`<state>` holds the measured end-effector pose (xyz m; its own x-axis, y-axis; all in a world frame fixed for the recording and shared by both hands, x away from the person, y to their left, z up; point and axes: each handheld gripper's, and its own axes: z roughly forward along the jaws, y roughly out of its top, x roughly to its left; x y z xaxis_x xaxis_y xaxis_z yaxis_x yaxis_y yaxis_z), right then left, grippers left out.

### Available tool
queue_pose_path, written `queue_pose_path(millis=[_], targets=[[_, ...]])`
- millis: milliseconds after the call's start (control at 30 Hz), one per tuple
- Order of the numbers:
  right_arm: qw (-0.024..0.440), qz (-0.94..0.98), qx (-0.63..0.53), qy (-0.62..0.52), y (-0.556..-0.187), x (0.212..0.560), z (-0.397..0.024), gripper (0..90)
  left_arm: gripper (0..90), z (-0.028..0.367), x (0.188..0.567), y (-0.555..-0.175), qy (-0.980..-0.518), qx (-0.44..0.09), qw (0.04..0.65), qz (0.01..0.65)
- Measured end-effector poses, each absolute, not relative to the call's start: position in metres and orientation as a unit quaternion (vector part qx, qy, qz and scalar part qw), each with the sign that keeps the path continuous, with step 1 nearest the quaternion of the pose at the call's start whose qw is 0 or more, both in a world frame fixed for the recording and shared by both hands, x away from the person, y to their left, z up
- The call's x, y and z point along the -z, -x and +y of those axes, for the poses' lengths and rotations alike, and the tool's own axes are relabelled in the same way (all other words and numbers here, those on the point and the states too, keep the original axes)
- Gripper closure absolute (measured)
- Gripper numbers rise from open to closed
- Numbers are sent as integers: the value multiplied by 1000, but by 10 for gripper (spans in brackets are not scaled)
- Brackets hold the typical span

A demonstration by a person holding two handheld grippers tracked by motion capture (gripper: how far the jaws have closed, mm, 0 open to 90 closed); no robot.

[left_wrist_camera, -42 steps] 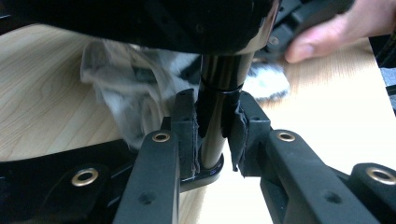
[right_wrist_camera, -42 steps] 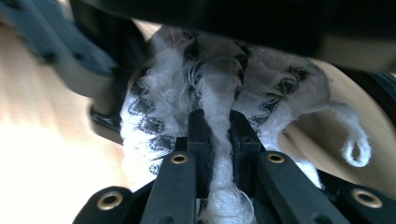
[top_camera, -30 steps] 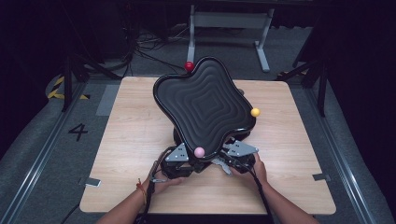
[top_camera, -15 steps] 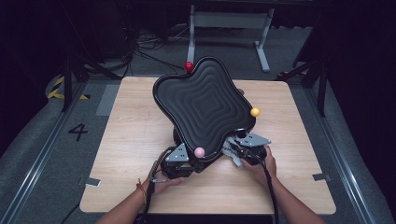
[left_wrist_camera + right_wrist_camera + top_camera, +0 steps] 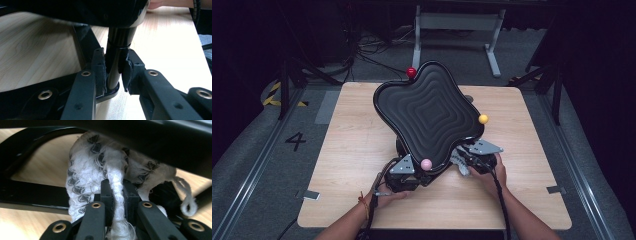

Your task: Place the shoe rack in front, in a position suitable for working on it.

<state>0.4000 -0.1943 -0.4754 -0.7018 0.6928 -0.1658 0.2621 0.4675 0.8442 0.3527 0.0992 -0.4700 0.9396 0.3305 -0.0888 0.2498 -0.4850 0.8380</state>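
Note:
A black wavy-edged tray (image 5: 432, 112) with ridged rings stands tilted on a black stand in the middle of the wooden table (image 5: 352, 145). Three balls sit on its rim: red (image 5: 411, 72) at the far corner, yellow (image 5: 483, 119) at the right, pink (image 5: 426, 163) at the near edge. My left gripper (image 5: 404, 176) (image 5: 115, 72) is shut on the stand's shiny black post (image 5: 116, 57) under the tray. My right gripper (image 5: 464, 162) (image 5: 117, 195) is shut on a white cloth (image 5: 100, 170) with dark print, pressed against the stand beneath the tray's right side.
The stand's black base bars (image 5: 30, 192) lie on the table under the tray. Grey floor with a painted 4 (image 5: 295, 141) and a metal frame (image 5: 457, 30) lie beyond the table. Bare wood stretches left and right of the tray.
My right hand with the cloth has slid to the right along the tray's near underside. The left hand and the tray have stayed put.

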Motion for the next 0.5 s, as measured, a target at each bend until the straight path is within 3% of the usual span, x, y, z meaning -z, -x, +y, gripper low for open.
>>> queue_pose_path(millis=[300,500], targets=[[244,834,-415,-269,-396,481,-180,820,738,99,470,-353,-861,-42,479,167],[270,830,-395,-287,-407,481,-191,820,737,99,471,-353,-859,-41,482,168]])
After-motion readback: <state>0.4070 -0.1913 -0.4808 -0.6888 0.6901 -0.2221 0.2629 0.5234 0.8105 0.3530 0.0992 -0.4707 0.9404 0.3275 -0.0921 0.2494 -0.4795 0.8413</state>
